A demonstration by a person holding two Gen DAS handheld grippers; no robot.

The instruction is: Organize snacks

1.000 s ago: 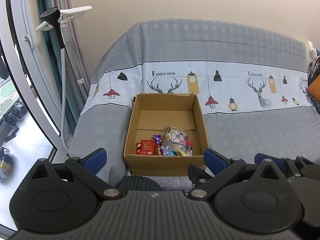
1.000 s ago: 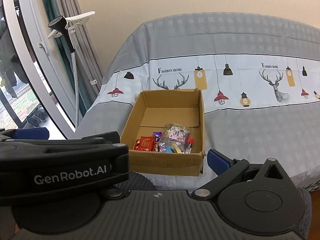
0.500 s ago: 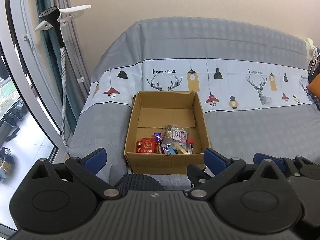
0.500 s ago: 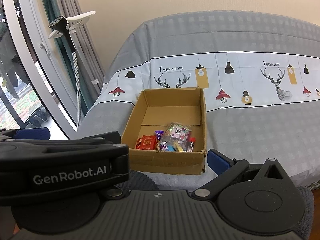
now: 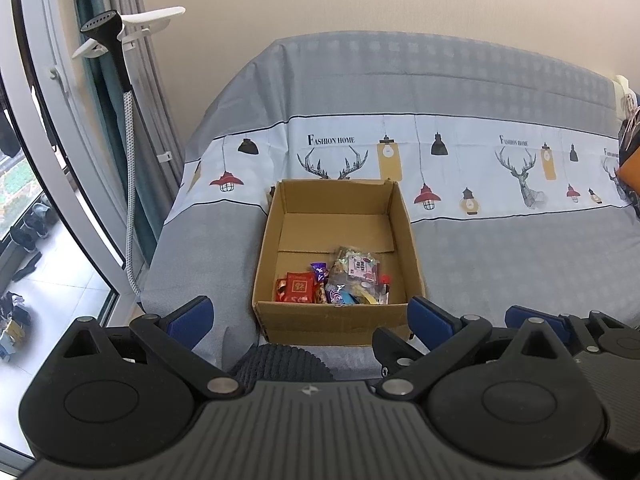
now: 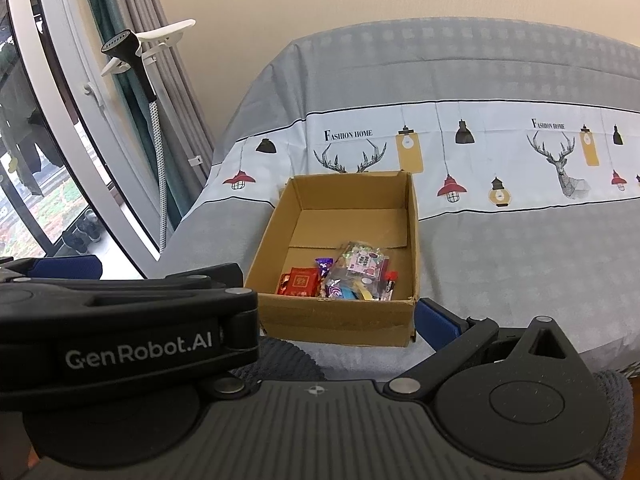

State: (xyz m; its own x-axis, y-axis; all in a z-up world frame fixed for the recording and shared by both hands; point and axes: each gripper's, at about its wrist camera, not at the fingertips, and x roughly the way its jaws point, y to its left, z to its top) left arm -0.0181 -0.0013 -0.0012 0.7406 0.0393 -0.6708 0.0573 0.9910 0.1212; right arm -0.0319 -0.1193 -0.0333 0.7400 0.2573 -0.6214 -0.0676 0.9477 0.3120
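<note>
Snacks [image 5: 334, 282] lying heaped in the near end of an open box [image 5: 338, 318] on a covered sofa [image 5: 500, 256].
Both tools, left [image 5: 310, 312] and right [image 6: 256, 300], are hovering spread and empty; reaching in carelessly risks snagging the box wall.

I see the cardboard box [image 5: 336, 316] sitting on the covered sofa [image 5: 500, 260] ahead, snack packets [image 5: 332, 280] bunched in its near end, a garment steamer [image 5: 116, 60] standing left beside the curtain [image 5: 116, 92].
</note>
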